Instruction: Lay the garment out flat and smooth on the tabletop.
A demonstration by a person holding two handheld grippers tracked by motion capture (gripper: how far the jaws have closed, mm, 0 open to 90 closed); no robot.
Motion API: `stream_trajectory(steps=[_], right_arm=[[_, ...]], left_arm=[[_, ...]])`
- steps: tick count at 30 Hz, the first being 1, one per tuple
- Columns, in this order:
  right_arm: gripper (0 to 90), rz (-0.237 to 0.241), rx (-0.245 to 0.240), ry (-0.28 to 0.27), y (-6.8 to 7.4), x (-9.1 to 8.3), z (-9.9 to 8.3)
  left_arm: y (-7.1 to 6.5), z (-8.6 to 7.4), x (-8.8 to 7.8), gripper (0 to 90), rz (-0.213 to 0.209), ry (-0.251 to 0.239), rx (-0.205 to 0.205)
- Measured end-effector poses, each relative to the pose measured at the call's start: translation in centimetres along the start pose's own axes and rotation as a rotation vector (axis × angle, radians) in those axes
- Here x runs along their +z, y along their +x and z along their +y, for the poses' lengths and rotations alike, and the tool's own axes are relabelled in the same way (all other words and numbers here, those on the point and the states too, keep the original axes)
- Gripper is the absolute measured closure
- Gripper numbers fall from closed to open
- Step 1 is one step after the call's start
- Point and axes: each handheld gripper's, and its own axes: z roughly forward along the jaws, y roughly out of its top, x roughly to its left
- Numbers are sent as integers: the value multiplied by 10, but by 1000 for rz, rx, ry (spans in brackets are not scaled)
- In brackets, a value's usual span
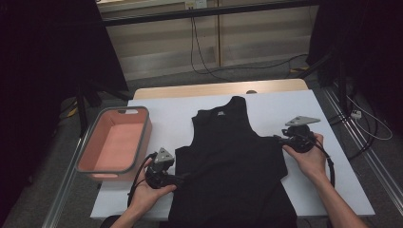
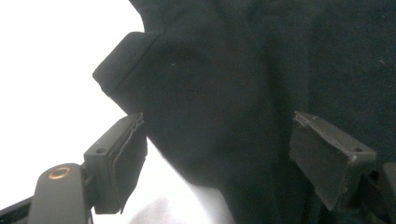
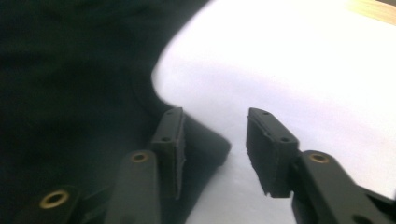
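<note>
A black sleeveless top [image 1: 228, 156] lies flat on the white table [image 1: 294, 104], neck toward the far side. At the top's left edge, a hand holds my left gripper [image 1: 182, 178]. Its jaws stand wide apart in the left gripper view [image 2: 217, 119], with a folded corner of the black fabric [image 2: 243, 70] between them and not pressed. My right gripper [image 1: 279, 138] sits at the top's right edge below the armhole. It is open [image 3: 215, 113]: bare table shows between the jaws, and a fabric corner [image 3: 205, 144] lies by the left jaw.
A salmon-pink bin with a grey rim [image 1: 90, 137] stands empty at the table's left edge. A wooden tabletop strip [image 1: 218, 89] runs along the back. Cables [image 1: 199, 57] trail on the floor beyond. The top's hem hangs over the near edge.
</note>
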Motion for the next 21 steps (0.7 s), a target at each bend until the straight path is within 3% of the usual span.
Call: stream_trajectory(steps=[2, 5, 10, 12, 14, 16, 19, 21], right_arm=[[631, -6, 26, -10, -8, -5, -2], [674, -13, 50, 49, -15, -1, -9], [645, 69, 50, 89, -12, 11, -14], [647, 74, 43, 112, -8, 18, -14], [805, 107, 44, 99, -5, 21, -12], [869, 85, 13, 93, -1, 23, -8], [877, 51, 19, 75, -2, 23, -2], [878, 0, -2, 79, -3, 22, 1]], left_arm=[[0, 0, 0, 200, -3, 1, -5], [0, 0, 1, 201, -3, 4, -4], [0, 0, 1, 210, 4, 12, 4], [-1, 0, 2, 246, 6, 15, 9], [-1, 0, 3, 294, -1, 28, 16], [-2, -1, 5, 344, 3, 40, 23], [-4, -1, 8, 426, 6, 63, 27], [-4, -1, 10, 461, 14, 63, 36]])
